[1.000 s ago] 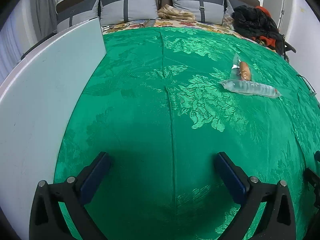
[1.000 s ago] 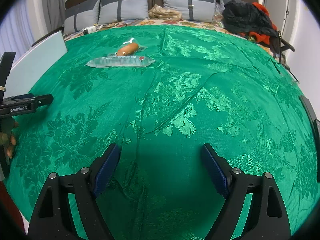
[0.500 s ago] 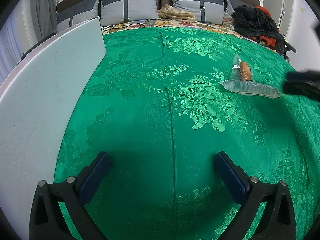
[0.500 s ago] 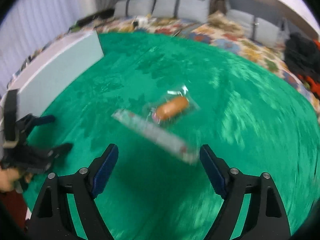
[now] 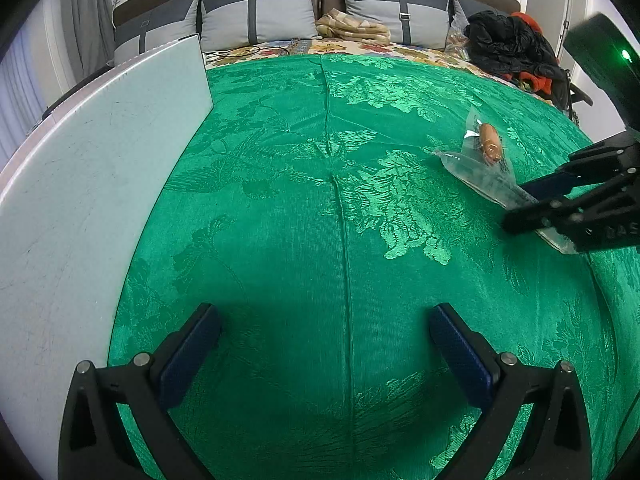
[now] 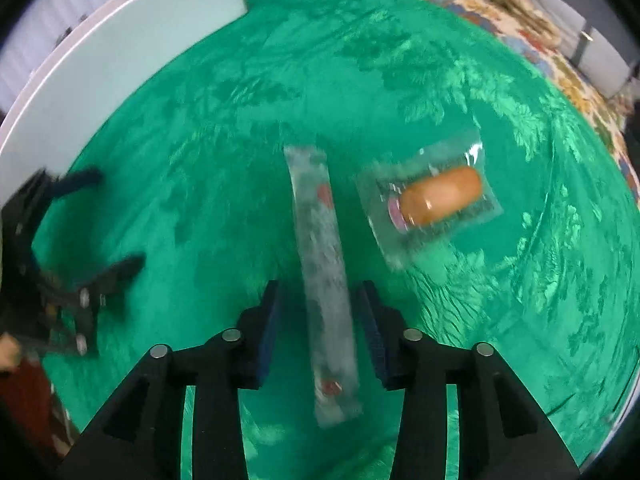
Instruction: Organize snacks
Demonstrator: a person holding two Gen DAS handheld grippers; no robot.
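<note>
Taking the long clear snack packet point(image 6: 326, 276) as the landmark: far to its left lies the pale board point(image 5: 92, 184), its long edge meeting the green brocade cloth point(image 5: 304, 208). Between board and packet hovers the left gripper point(image 5: 325, 354), jaws spread wide over bare cloth with nothing between them; the right wrist view shows it small and blurred at the left edge point(image 6: 76, 276), which its own camera cannot. The packet lies flat on the cloth. The right gripper point(image 6: 320, 320) straddles its near half, jaws closing, blue pads just either side with a sliver of green visible between pad and wrapper, so not yet pressing. The left wrist view shows this from the side point(image 5: 532, 204), fingers low over the packet's end, but not the gap. Just right of the packet, near but apart, sits the wrapped sausage snack point(image 6: 436, 196). Only the left wrist view shows grey pillows point(image 5: 260, 12) and dark clothing point(image 5: 508, 48) beyond
</note>
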